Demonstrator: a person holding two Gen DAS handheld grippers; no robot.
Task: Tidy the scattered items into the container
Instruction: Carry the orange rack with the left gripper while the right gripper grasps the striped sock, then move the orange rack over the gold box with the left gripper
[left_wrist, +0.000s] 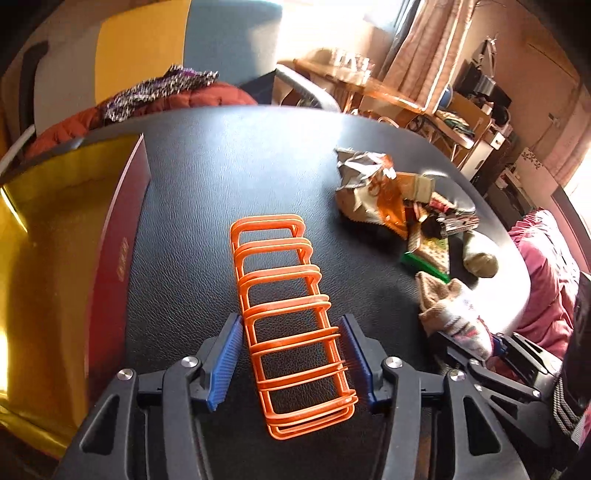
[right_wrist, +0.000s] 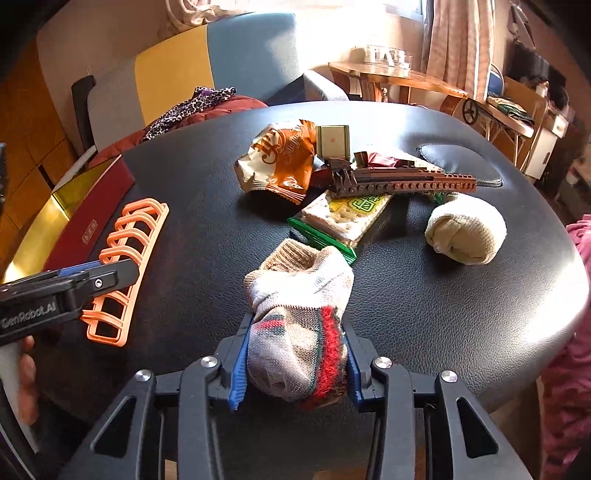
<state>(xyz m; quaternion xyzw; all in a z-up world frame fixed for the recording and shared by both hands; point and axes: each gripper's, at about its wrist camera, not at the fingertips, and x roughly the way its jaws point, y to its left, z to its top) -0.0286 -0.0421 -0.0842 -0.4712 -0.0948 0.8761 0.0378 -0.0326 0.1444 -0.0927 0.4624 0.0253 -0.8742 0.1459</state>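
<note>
Right gripper (right_wrist: 295, 363): the jaws are seen closed on a striped sock (right_wrist: 301, 332), whose body is pinched between the two blue pads (right_wrist: 239, 373) while its ribbed beige cuff projects forward over the black table (right_wrist: 424, 295). Just beyond the cuff a green-edged cracker packet (right_wrist: 343, 221) is shown, with a brown brick-built piece (right_wrist: 399, 181) lying across its far end. An orange-and-white snack bag (right_wrist: 280, 162) is seen behind these, to the left, and a small green-framed box (right_wrist: 334, 140) stands at the bag's right edge. A rolled beige sock (right_wrist: 465, 234) lies apart to the right of the packet.

Left gripper (left_wrist: 291, 363): an orange plastic rack (left_wrist: 288, 314) is shown lying lengthwise between the blue pads (left_wrist: 223, 363), its far end extending away over the table. The rack is bracketed on both sides; whether the pads actually press on it cannot be told, a narrow gap appearing on the right side. In the right wrist view the same gripper (right_wrist: 110, 275) is seen across the rack's long side, held by a hand (right_wrist: 27, 380).

Container: a red box with a gold lining (left_wrist: 55, 258) is shown open at the table's left edge, just beside the rack and to the left of the left gripper.
</note>
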